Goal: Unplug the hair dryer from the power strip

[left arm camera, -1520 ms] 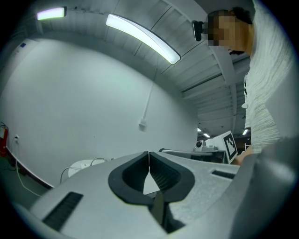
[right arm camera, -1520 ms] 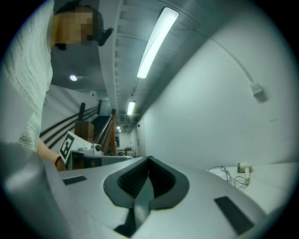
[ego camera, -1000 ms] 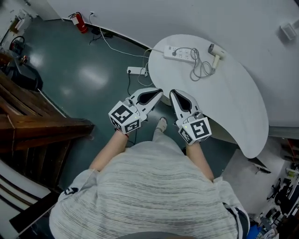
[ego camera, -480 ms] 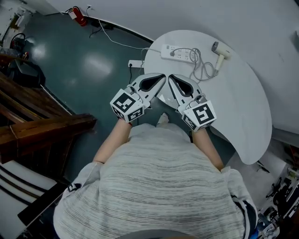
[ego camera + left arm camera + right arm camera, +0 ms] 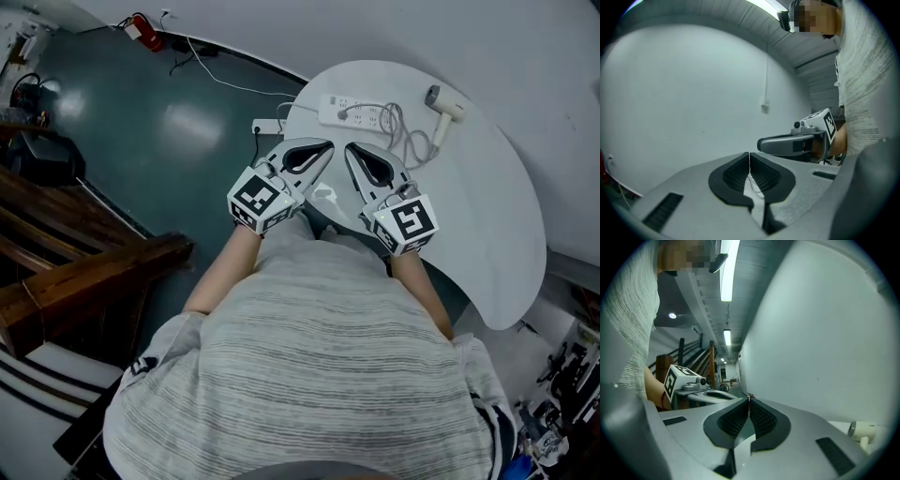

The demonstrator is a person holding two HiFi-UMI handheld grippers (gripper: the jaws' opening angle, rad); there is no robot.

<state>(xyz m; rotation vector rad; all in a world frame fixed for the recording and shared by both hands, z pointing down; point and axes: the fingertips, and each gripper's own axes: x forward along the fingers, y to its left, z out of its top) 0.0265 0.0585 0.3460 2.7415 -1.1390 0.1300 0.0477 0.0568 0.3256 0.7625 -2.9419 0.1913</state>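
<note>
On the white round table (image 5: 487, 216) lie a white power strip (image 5: 349, 109) and a white hair dryer (image 5: 443, 106), its cord (image 5: 401, 131) looped between them. My left gripper (image 5: 328, 147) and right gripper (image 5: 348, 150) hang side by side over the table's near left edge, short of the strip. Both are shut with nothing between the pads. In the left gripper view the shut jaws (image 5: 749, 154) face a white wall, with the right gripper (image 5: 797, 143) beside them. The right gripper view shows shut jaws (image 5: 749, 398) and the hair dryer (image 5: 862, 430) at the lower right.
A second power strip (image 5: 266, 126) lies on the dark green floor by the table, with a white cable running to the wall. A red fire extinguisher (image 5: 142, 29) stands at the back left. A wooden staircase (image 5: 75, 272) fills the left side.
Both grippers have moved forward together, from over the floor in front of the table to its near edge. The person has stepped closer. The jaws have stayed shut.
</note>
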